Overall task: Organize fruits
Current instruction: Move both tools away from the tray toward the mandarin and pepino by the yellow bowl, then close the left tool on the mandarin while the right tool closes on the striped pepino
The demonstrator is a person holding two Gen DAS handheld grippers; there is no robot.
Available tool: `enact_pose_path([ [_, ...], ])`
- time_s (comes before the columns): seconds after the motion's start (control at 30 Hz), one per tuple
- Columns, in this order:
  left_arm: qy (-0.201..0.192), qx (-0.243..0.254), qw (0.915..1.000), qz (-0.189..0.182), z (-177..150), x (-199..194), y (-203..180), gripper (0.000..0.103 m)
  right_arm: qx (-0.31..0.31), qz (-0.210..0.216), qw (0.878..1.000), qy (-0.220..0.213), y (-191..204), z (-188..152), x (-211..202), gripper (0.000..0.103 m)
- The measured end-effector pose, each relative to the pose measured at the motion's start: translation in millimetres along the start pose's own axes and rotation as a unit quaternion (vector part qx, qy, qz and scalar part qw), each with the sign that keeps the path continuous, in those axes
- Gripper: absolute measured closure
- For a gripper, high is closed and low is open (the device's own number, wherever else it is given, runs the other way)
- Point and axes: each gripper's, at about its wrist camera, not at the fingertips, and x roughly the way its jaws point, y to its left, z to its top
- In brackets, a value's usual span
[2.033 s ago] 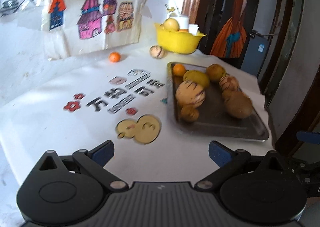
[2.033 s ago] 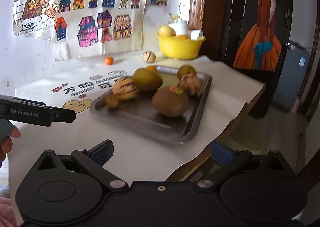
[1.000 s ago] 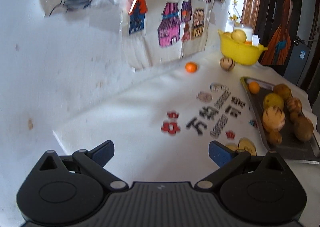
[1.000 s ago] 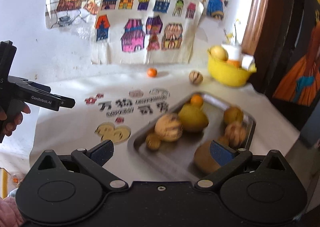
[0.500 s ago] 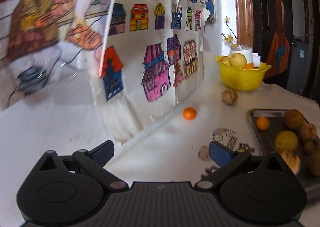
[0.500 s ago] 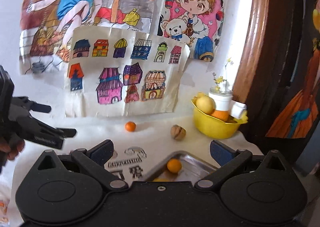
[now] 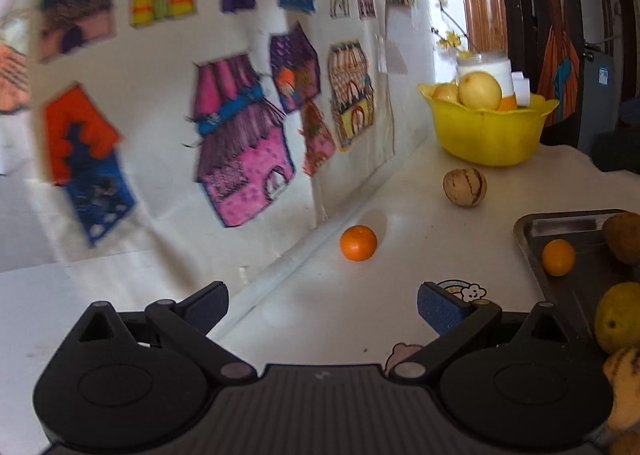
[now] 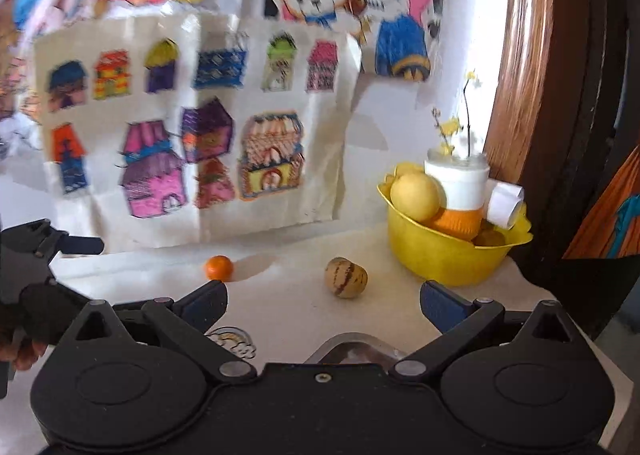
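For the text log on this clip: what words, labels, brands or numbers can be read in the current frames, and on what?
No text reads legibly in either view.
Blue sign on the dark door: markings too small to read.
House drawings sheet on the wall: pictures only, blurred.
Cartoon stickers on the white table: pictures only, no lettering shows.
Left gripper and right gripper: no brand mark shows.

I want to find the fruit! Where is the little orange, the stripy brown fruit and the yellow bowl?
small round orange (image 7: 358, 242): left wrist view, middle of its peel.
striped tan round fruit (image 7: 465, 187): left wrist view, centre of its skin.
yellow plastic bowl (image 7: 486, 135): left wrist view, front wall below the rim.
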Motion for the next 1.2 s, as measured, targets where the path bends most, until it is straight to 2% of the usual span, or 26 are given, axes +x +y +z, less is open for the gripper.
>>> enact_pose_path([
  [0.2, 0.012, -0.007, 0.9998, -0.012, 1, 29, -6, 0.0, 0.042, 0.019, 0.998, 0.048, -12, 5, 57, 0.001],
  [0.47, 0.011, -0.027, 0.9986, -0.043, 4, 61, -10, 0.0, 0.09, 0.047, 0.987, 0.124, -18, 11, 129, 0.001],
  [0.7, 0.013, -0.052, 0.9967, -0.061, 9, 84, -8, 0.001, 0.13, 0.038, 0.98, 0.145, -29, 14, 167, 0.001],
  [0.9, 0.02, -0.091, 0.9932, -0.07, 15, 101, -4, 0.001, 0.177, 0.036, 0.97, 0.161, -46, 12, 191, 0.007],
  [1.07, 0.018, -0.104, 0.992, -0.069, 23, 112, -9, 0.006, 0.205, 0.05, 0.963, 0.169, -56, 8, 202, 0.012],
  [1.2, 0.012, -0.109, 0.9905, -0.082, 30, 118, -14, 0.013, 0.203, 0.055, 0.963, 0.166, -57, 9, 205, 0.017],
])
